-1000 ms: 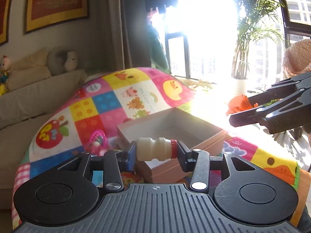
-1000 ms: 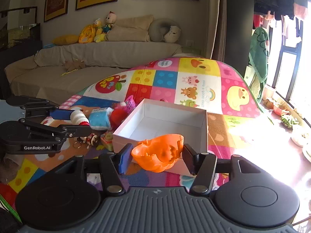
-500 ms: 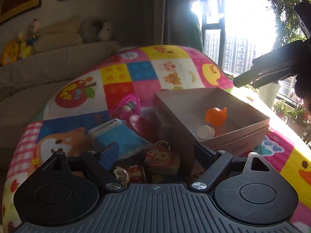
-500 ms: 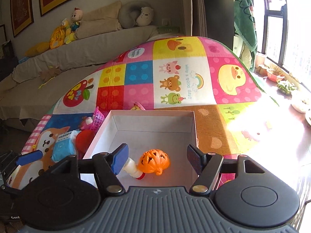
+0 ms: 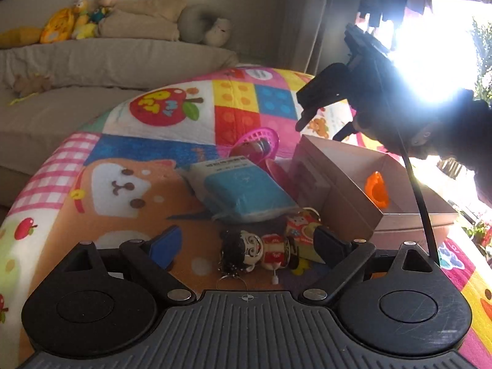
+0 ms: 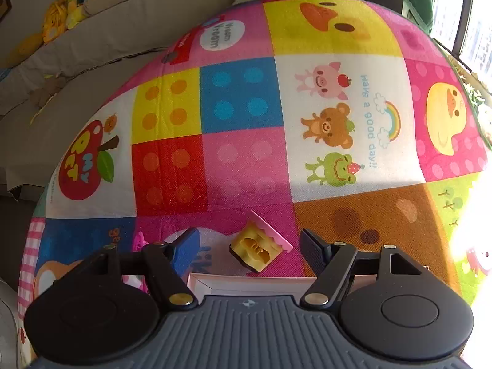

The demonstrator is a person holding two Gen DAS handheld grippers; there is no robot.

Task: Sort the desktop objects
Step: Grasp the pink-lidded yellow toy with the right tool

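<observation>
A: Tongs first. Left tongs point(image 5: 247, 246) have just been opening, nothing between them, doll point(image 5: 261, 250) on the mat point(image 5: 123, 181) just beyond.
B: Right tongs point(image 6: 249, 247)?
A: Opening too, empty, over the block point(image 6: 256, 247) by the box point(image 6: 252, 283).
B: Handling?
A: Both look light and hard, probably; pinch the doll's body, the block's flat sides.
</observation>
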